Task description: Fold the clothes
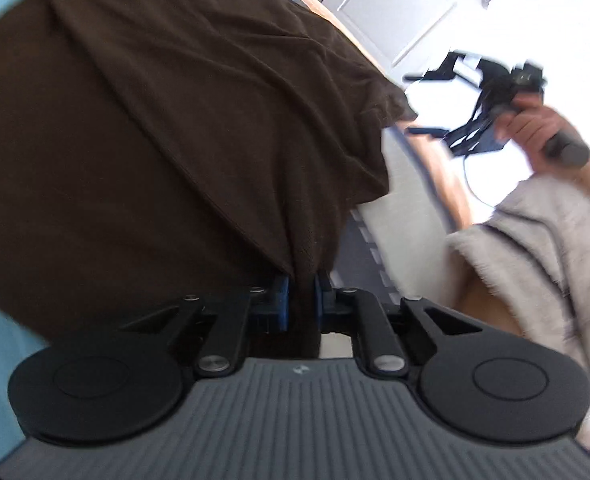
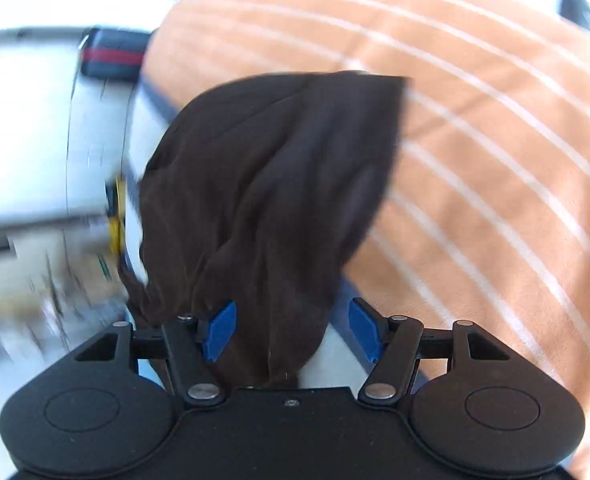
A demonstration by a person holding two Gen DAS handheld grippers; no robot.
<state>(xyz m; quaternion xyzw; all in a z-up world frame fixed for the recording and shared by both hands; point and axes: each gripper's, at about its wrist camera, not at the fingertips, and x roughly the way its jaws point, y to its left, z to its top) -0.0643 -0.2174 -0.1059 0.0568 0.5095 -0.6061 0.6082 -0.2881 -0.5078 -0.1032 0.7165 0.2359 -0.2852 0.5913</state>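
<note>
The left tongs (image 1: 302, 294) are squeezed tight on a bunch of the dark brown cloth (image 1: 155, 140). The blue pads (image 1: 282, 300) press on it from both sides. From there the brown cloth spreads out big and wrinkly, over a white cover with a blue stripe (image 1: 407, 184).

The right tongs (image 2: 291, 330) stand wide. Their blue pads (image 2: 221, 328) are far apart. An end of the brown cloth (image 2: 271, 184) hangs loose between them. The left pad is right at the cloth, and the right pad is clear of it, so nothing is pinched there.

Beside the brown cloth, on its right in the right wrist view, lies an orange blanket with thin white stripes (image 2: 475, 140). On the cloth's other side the room is too blurry to tell what is there.

In the left wrist view, far to the right of the brown cloth, a person's hand (image 1: 535, 128) holds the handle of the other tongs. Below that hand is a fuzzy grey sleeve (image 1: 535, 248).
</note>
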